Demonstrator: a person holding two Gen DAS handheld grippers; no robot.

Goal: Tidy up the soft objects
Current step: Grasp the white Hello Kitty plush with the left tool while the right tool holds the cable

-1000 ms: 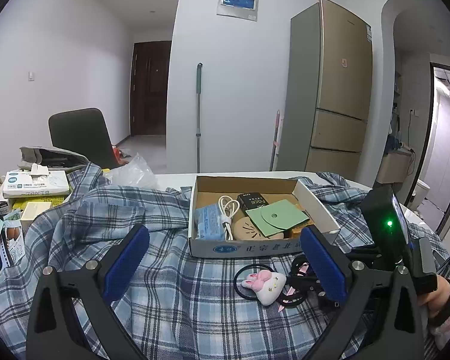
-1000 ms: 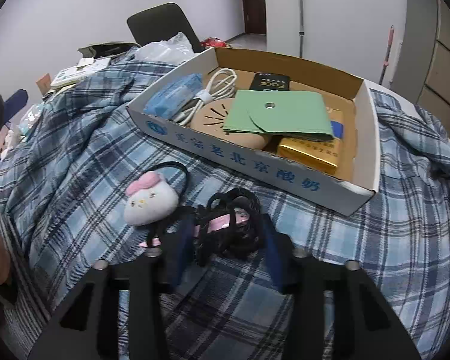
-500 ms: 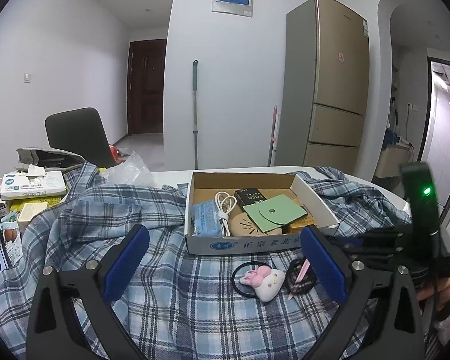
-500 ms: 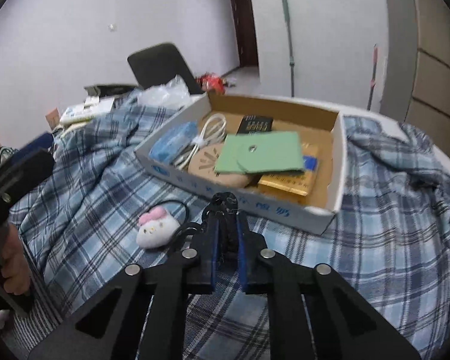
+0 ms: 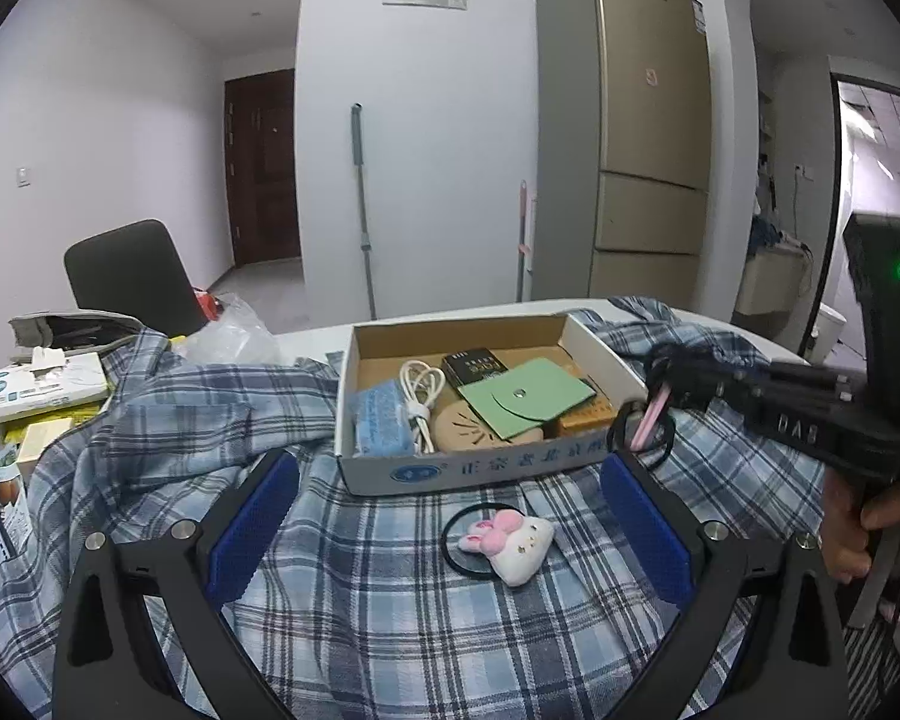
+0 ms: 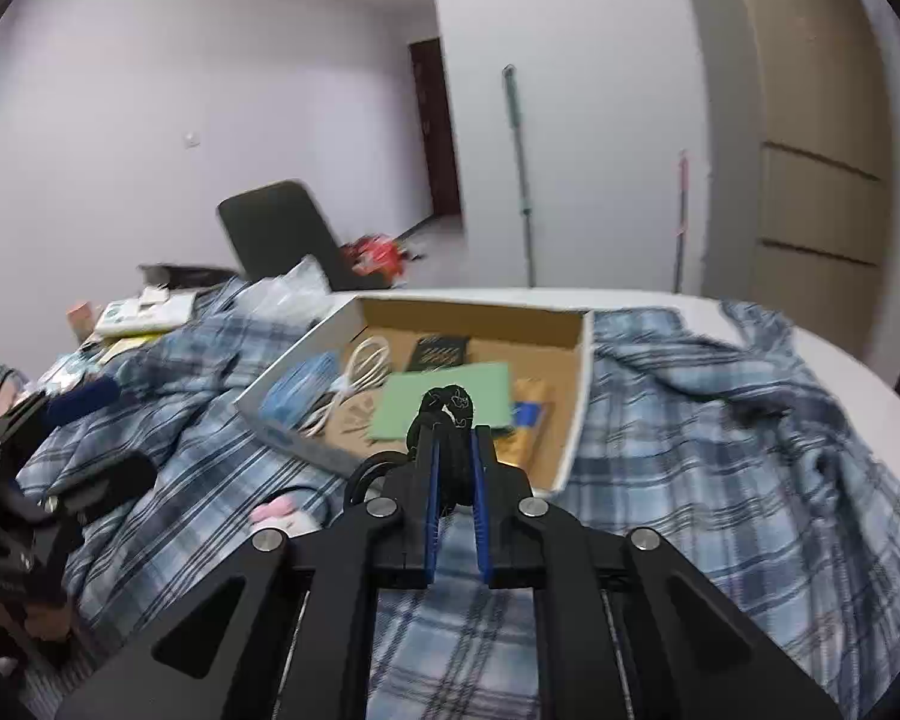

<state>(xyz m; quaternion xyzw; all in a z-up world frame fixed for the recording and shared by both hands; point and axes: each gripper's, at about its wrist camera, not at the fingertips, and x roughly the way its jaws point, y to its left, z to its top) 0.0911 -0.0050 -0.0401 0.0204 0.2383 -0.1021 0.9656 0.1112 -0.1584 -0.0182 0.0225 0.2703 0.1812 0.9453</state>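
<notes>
One black hair tie [image 6: 447, 420] clamped in right hand-held gripper [image 6: 453, 468], one bunny hair tie [image 5: 510, 540] on cloth, left hand-held gripper [image 5: 444, 516] apart.

A white desk [image 5: 450, 315] is mostly covered by a rumpled blue plaid shirt [image 5: 360, 588]. On the shirt sit an open cardboard box [image 5: 480, 468] and, just in front of it, a plush bunny hair tie [image 5: 510, 537]. Papers and boxes [image 5: 42, 384] crowd the desk's left end.

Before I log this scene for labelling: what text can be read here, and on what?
"DAB" or similar: on the right hand-held gripper, side of its body.
Blue characters on the cardboard box front wall: too blurred to read.
Small black box inside: print too small.
</notes>
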